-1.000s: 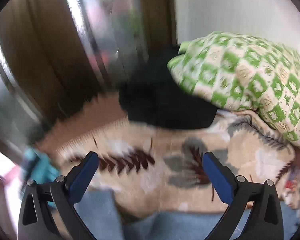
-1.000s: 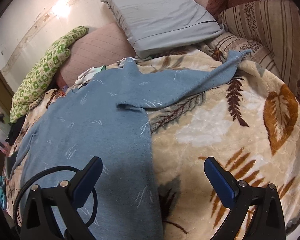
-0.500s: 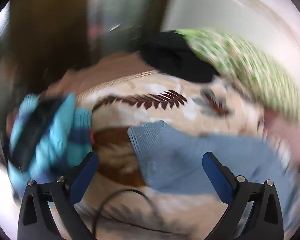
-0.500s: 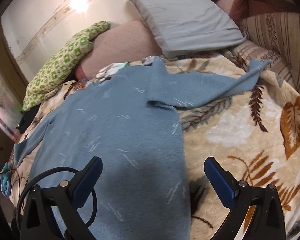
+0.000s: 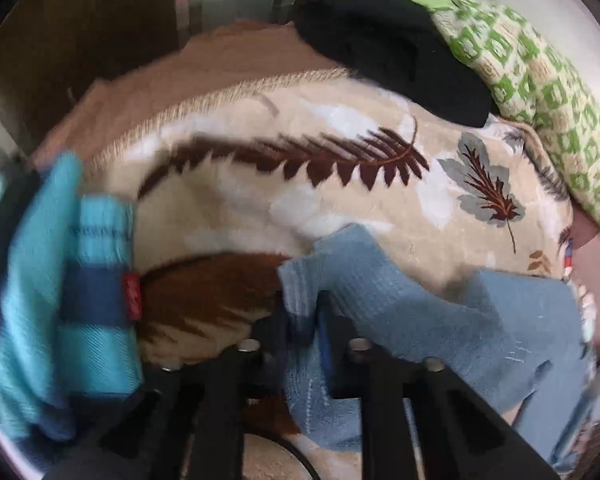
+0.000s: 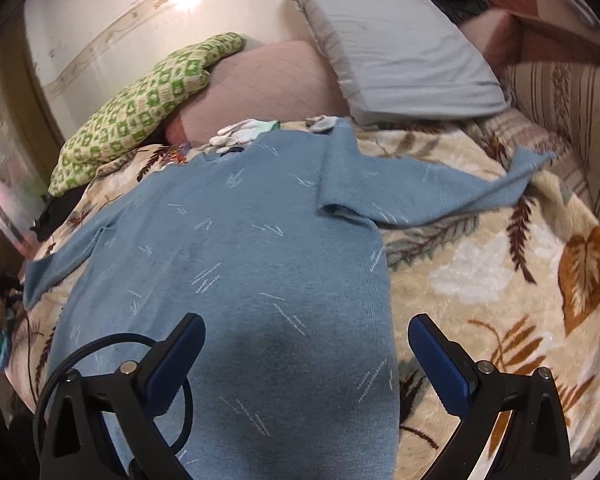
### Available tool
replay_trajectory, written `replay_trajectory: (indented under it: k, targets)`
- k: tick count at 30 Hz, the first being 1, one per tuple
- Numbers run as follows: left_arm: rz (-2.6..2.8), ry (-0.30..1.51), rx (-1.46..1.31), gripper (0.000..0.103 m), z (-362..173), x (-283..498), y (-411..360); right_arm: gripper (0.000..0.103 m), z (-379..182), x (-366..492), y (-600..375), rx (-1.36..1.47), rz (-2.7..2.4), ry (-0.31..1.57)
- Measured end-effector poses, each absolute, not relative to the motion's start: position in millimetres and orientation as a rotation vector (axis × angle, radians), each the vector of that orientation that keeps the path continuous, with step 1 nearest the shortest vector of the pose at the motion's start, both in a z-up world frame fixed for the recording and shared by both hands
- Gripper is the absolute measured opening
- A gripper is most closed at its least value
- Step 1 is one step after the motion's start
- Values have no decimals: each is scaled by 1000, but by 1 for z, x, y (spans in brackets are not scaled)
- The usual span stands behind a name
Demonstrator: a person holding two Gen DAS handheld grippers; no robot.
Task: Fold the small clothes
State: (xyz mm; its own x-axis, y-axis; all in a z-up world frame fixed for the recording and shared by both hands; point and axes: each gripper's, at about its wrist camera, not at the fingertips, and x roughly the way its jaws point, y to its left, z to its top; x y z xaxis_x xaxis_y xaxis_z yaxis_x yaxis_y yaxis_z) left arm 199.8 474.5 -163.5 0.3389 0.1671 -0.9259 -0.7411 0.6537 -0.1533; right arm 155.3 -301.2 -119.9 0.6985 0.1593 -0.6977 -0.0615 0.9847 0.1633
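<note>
A blue knit sweater (image 6: 240, 260) lies flat on a leaf-patterned blanket (image 6: 500, 280), both sleeves spread out. In the left wrist view its left sleeve cuff (image 5: 340, 276) is bunched between the fingers of my left gripper (image 5: 304, 320), whose jaws are closing and pinch the ribbed fabric. My right gripper (image 6: 306, 344) hovers open above the sweater's lower body, nothing between its blue pads. The right sleeve (image 6: 460, 192) stretches toward the bed's far right.
A green-checked pillow (image 6: 140, 108), a pink cushion (image 6: 268, 80) and a grey pillow (image 6: 400, 40) line the wall. A black garment (image 5: 388, 52) and a turquoise folded cloth (image 5: 60, 300) lie near the left sleeve. White gloves (image 6: 240, 132) rest by the collar.
My left gripper swung down from the pillow end to the left sleeve cuff and went from wide open to pinching it. The right gripper drifted over the sweater, staying open.
</note>
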Motion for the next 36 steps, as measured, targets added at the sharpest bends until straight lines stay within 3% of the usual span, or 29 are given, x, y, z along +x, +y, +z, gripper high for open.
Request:
replay_trajectory:
  k: [4, 9, 13, 17, 18, 19, 21, 25, 27, 30, 33, 36]
  targets:
    - [690, 944, -387, 9, -96, 229, 447, 103, -121, 156, -304, 137, 116, 784]
    - [814, 644, -169, 10, -5, 258, 421, 103, -130, 167, -308, 156, 86, 810]
    - [957, 551, -208, 10, -29, 233, 428, 103, -137, 174, -303, 146, 88, 824]
    - [1077, 795, -436, 16, -122, 196, 459, 103, -141, 177, -300, 138, 108, 826]
    - [1132, 948, -524, 32, -163, 187, 475, 103, -141, 178, -301, 138, 107, 827]
    - [1138, 955, -565, 39, -177, 178, 481, 103, -142, 178, -303, 147, 106, 830]
    - [1183, 914, -457, 69, -162, 177, 474, 103, -142, 179, -306, 163, 111, 841]
    - [1002, 848, -542, 72, -109, 173, 460, 103, -134, 173, -312, 158, 112, 818]
    - [906, 770, -584, 87, -72, 168, 452, 103, -132, 172, -315, 166, 104, 815]
    - [775, 771, -634, 89, -47, 179, 455, 103, -135, 172, -315, 182, 110, 823]
    - [593, 953, -720, 89, -59, 225, 478, 103, -138, 173, -309, 169, 117, 829]
    - [463, 1235, -935, 86, -115, 257, 491, 103, -140, 176, -304, 173, 121, 834]
